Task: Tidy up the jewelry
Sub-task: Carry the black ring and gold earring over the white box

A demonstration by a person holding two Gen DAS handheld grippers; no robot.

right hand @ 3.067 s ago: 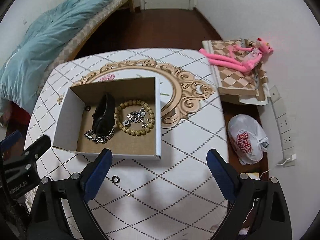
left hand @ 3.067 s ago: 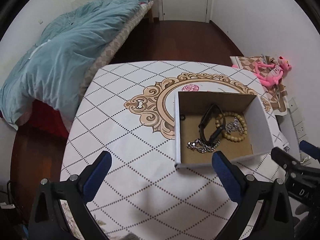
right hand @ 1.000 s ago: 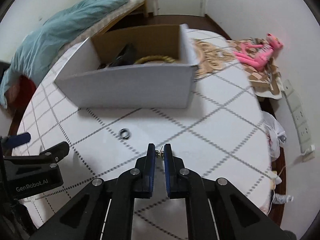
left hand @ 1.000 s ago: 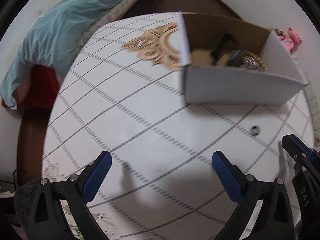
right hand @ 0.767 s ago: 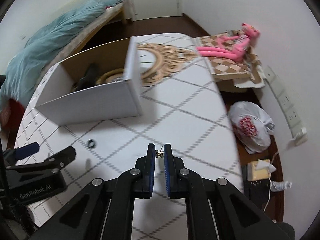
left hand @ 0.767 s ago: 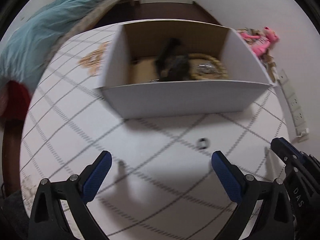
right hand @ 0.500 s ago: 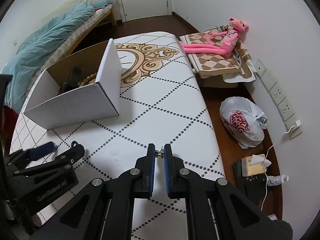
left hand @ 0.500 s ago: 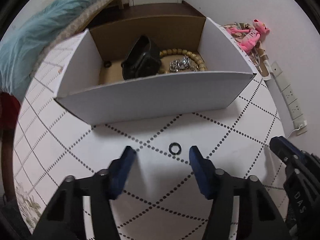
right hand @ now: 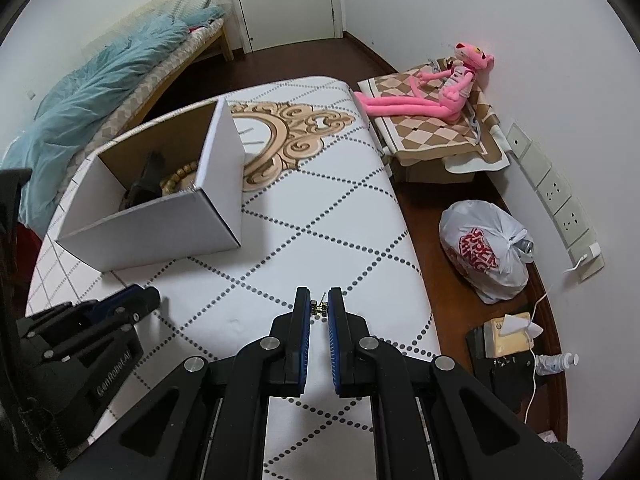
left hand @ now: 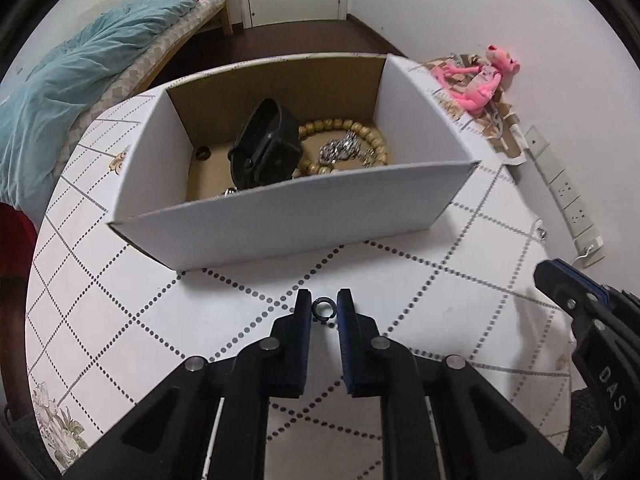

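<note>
A white cardboard box (left hand: 280, 216) on the table holds a black watch (left hand: 264, 148), a wooden bead bracelet (left hand: 344, 128) and a silver chain piece (left hand: 340, 150). The box also shows in the right wrist view (right hand: 152, 224). My left gripper (left hand: 324, 309) is shut on a small black ring (left hand: 323, 307) just in front of the box, low over the table. My right gripper (right hand: 319, 307) is shut on a tiny gold earring (right hand: 319, 308), held above the table to the right of the box.
The round table (right hand: 320, 216) has a white dotted-diamond cloth. A pink plush toy (right hand: 440, 92) lies on a checkered cushion to the right. A white plastic bag (right hand: 484, 252) sits on the floor. A bed with a teal blanket (left hand: 80, 76) stands at the left.
My left gripper has closed from wide open onto the black ring in front of the box. My right gripper stays shut on the earring and has swung right, away from the box.
</note>
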